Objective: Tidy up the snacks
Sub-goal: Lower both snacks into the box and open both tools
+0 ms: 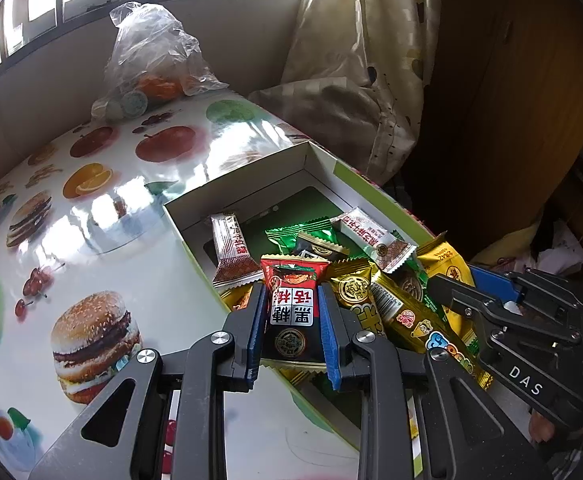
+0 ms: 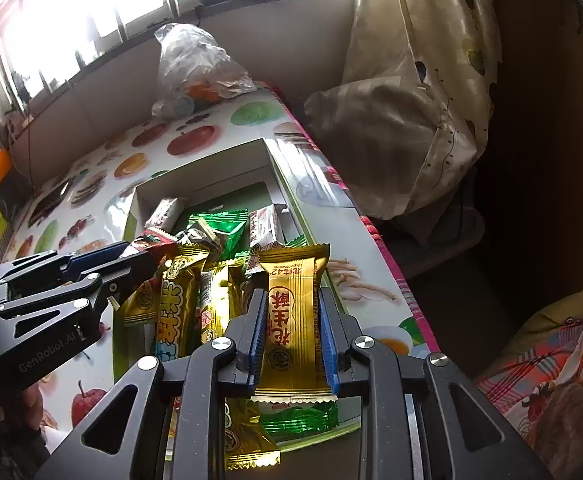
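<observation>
An open cardboard box (image 1: 195, 204) (image 2: 143, 190) with a green floor lies on the table and holds several wrapped snacks. My left gripper (image 1: 293, 294) is shut on a red-and-black snack packet (image 1: 293, 312), held over the near end of the box. My right gripper (image 2: 292, 300) is shut on a gold snack packet (image 2: 291, 316) above the same pile. In the left wrist view the right gripper (image 1: 451, 286) comes in from the right with the gold packet (image 1: 449, 264). The left gripper (image 2: 143, 258) with its red packet (image 2: 151, 240) enters the right wrist view from the left.
The table (image 1: 91, 240) has a glossy cloth printed with fruit and burgers. A clear plastic bag (image 1: 151, 56) (image 2: 195, 64) with orange items sits at the far edge under the window. A cream curtain (image 1: 363, 60) hangs to the right. Loose gold and green packets (image 2: 247, 436) lie under the right gripper.
</observation>
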Tool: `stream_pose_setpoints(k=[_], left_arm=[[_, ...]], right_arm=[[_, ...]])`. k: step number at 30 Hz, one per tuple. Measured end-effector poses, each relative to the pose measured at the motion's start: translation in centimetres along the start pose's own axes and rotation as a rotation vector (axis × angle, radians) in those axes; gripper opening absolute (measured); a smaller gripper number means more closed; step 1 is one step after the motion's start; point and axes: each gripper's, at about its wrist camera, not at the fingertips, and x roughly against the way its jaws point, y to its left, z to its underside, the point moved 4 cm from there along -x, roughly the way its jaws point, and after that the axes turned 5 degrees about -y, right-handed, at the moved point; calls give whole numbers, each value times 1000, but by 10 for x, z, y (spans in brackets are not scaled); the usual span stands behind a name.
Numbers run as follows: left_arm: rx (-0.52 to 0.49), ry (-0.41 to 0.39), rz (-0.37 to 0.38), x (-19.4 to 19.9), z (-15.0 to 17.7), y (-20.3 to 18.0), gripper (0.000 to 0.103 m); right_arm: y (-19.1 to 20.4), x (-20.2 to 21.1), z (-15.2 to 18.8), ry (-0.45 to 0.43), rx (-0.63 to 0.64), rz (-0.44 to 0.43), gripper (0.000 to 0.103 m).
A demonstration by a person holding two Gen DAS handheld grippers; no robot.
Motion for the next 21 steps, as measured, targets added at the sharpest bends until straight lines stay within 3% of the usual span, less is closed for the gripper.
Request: stream_pose_setpoints(k=[13, 21], left_arm=[[4, 3, -4, 0, 2, 0, 26], [3, 5, -8, -1, 3, 0, 28]], right_arm=[[-1, -5, 2, 5, -2, 1, 23], [-1, -5, 3, -2, -2, -1, 31]])
